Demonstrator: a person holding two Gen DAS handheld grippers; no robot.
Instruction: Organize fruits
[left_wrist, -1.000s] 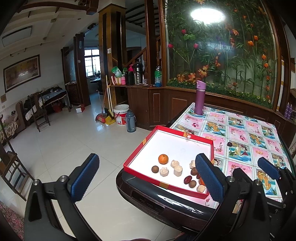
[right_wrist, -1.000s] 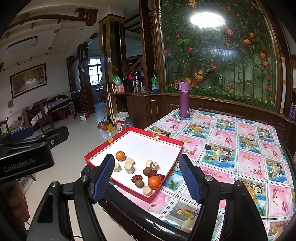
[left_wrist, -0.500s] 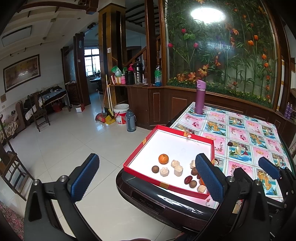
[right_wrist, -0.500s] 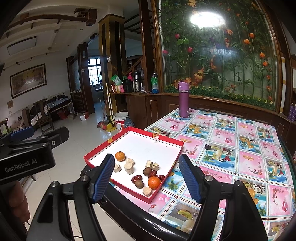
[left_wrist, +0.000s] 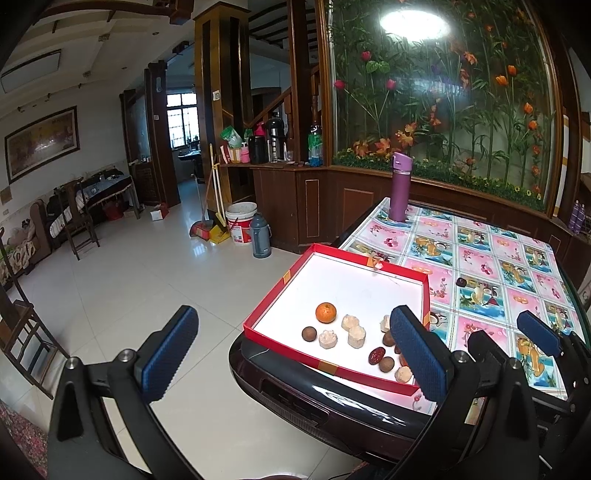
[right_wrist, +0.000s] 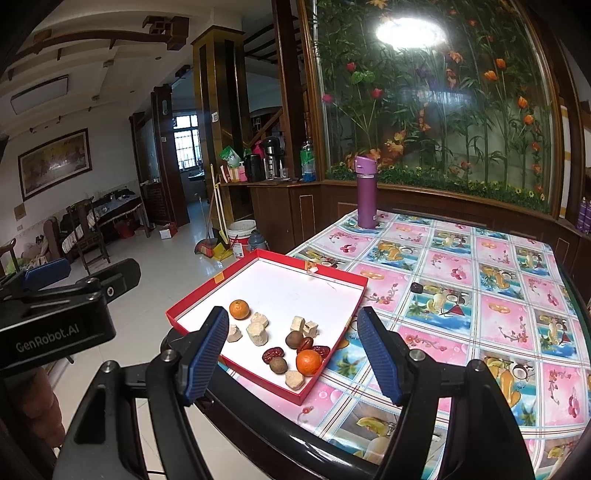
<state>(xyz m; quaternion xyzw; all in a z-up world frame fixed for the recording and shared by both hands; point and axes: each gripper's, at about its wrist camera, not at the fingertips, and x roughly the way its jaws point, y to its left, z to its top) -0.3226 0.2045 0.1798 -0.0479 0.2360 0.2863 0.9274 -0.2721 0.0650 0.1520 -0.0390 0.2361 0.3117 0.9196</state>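
A red tray (left_wrist: 354, 284) (right_wrist: 288, 288) with a white floor sits at the table's near left corner. In it lie two oranges (right_wrist: 239, 309) (right_wrist: 308, 362), brown round fruits (right_wrist: 294, 339), red dates (right_wrist: 272, 355) and several pale chunks (right_wrist: 258, 328). My left gripper (left_wrist: 293, 354) is open and empty, hanging off the table's left edge short of the tray. My right gripper (right_wrist: 293, 354) is open too, nothing between its pads, just in front of the tray's near wall. One orange (left_wrist: 325, 312) shows in the left wrist view; the other is hidden behind my finger.
A flowered cloth covers the table (right_wrist: 480, 295). A purple bottle (right_wrist: 365, 192) stands at its far left, and a small dark object (right_wrist: 416, 287) lies right of the tray. Left of the table is tiled floor (left_wrist: 147, 277) with a bucket (left_wrist: 240, 227) and a flask (left_wrist: 259, 236).
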